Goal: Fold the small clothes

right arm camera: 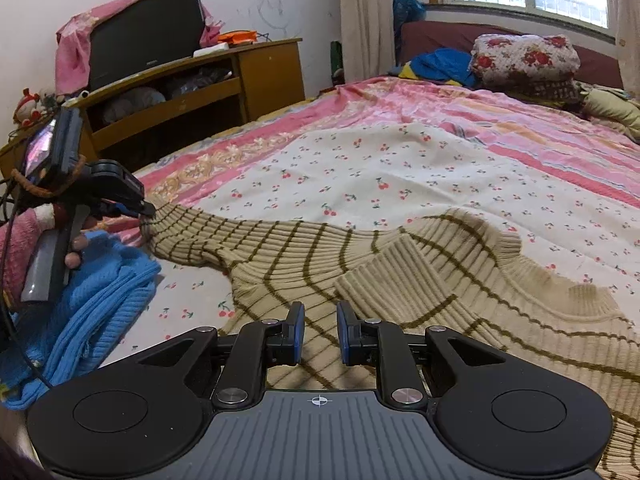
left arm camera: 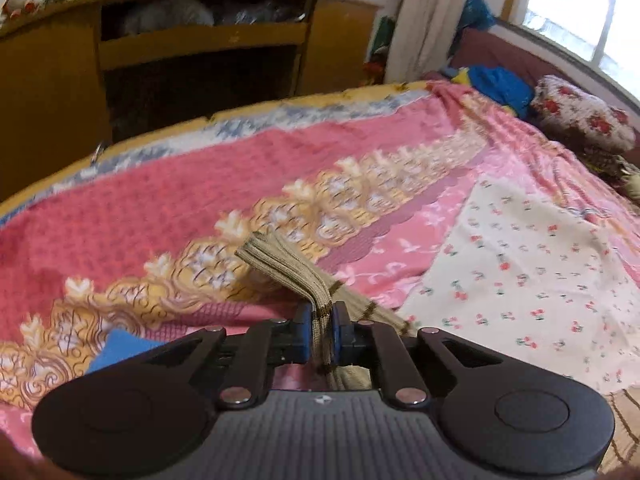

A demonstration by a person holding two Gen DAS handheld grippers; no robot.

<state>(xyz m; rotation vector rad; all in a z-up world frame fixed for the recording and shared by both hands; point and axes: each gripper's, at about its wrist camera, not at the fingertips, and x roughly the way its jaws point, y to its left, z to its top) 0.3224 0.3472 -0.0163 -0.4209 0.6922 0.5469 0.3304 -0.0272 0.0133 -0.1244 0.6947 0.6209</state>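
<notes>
Clearly the left gripper [left arm camera: 323,322] had its blue pads [left arm camera: 305,334] clamped on the ribbed cuff of the beige striped sweater [right arm camera: 400,280], the cuff bunched into a narrow wad between them and its free end fanning out ahead over the pink patterned bedspread [left arm camera: 160,208]; from the right wrist view that same gripper [right arm camera: 146,210] sat at the tip of the outstretched sleeve, near the left side of the bed; the sweater itself lay spread on the cherry-print sheet [right arm camera: 360,168], its body low in that view and the other sleeve already doubled across the chest; the right gripper [right arm camera: 320,334] hovered over the body with its jaws a little apart and nothing between them; a blue knit garment [right arm camera: 88,312] lay crumpled just beside the held sleeve; the step in hand looked like folding this sleeve in across the body; to do it well I would have lifted the cuff only enough to clear the sheet, carried it in a flat arc toward the middle so the sleeve creased at the shoulder, and kept the right gripper pressing on the body so the knit did not drag; a pinch on the cuff alone could stretch the ribbing, so slow travel seemed wise
</notes>
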